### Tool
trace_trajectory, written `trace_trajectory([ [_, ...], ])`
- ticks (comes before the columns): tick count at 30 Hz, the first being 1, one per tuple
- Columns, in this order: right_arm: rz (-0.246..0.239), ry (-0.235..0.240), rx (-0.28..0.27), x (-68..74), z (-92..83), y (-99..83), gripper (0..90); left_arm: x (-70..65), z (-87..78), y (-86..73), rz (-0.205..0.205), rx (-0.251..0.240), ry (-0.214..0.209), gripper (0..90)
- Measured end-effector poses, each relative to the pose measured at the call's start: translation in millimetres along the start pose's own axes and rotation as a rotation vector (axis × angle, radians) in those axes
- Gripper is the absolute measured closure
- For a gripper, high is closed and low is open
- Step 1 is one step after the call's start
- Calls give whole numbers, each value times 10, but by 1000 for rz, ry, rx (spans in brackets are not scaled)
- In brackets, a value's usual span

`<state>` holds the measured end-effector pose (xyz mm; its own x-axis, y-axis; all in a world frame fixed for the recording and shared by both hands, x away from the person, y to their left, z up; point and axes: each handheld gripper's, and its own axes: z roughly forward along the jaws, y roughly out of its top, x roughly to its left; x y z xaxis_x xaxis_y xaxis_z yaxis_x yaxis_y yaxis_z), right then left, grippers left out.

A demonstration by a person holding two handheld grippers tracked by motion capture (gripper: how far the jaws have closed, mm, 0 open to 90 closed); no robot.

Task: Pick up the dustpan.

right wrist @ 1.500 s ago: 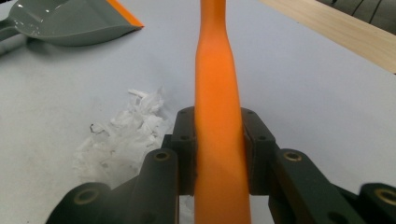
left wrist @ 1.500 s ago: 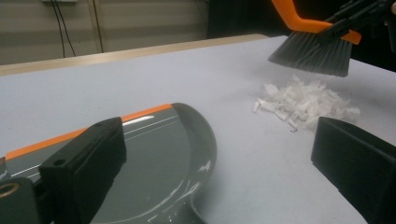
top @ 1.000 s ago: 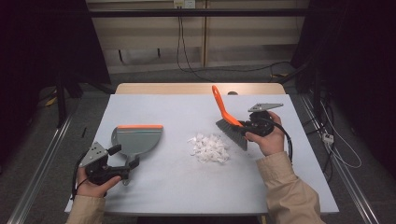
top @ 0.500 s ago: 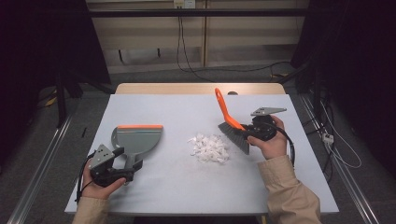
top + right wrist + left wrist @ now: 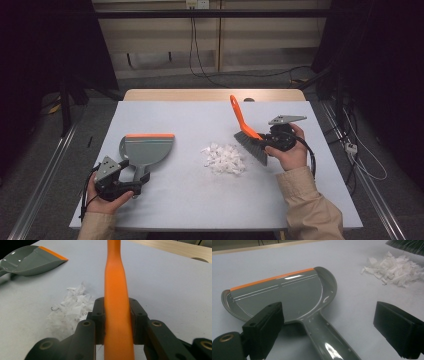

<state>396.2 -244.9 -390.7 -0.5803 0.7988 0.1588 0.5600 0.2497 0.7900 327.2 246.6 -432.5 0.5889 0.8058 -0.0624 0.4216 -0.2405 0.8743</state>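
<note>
The right claw (image 5: 265, 141) grips the brush (image 5: 248, 140) by the paper bits (image 5: 223, 158), while the open left claw (image 5: 136, 185) must next close on the dustpan (image 5: 146, 152) handle.

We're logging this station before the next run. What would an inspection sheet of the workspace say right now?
Surface: pale table, wooden strip at the far edge.
Job's things: grey dustpan with orange lip lying flat; orange-handled brush; heap of white paper scraps between them.
Clutter: nothing seen.
Grippers: left claw open, jaws either side of the dustpan's handle, not pressing; right claw shut on the brush handle.
Cables: one trails from each gripper; more lie on the floor beyond the table.
Surroundings: dark room, floor rails at both sides.
</note>
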Motion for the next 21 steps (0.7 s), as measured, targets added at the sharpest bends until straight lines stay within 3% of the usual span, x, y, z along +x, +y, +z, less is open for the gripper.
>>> trace_trajectory([
  [4, -17, 0, -8, 12, -9, 2, 716, -22, 37, -13, -1, 13, 5, 92],
  [10, -15, -5, -3, 20, 0, -4, 716, -3, 78, -54, 20, 72, 65, 104],
  [21, -9, -9, -21, -13, -48, -23, 716, 90, 50, -95, -24, 124, 117, 170],
])
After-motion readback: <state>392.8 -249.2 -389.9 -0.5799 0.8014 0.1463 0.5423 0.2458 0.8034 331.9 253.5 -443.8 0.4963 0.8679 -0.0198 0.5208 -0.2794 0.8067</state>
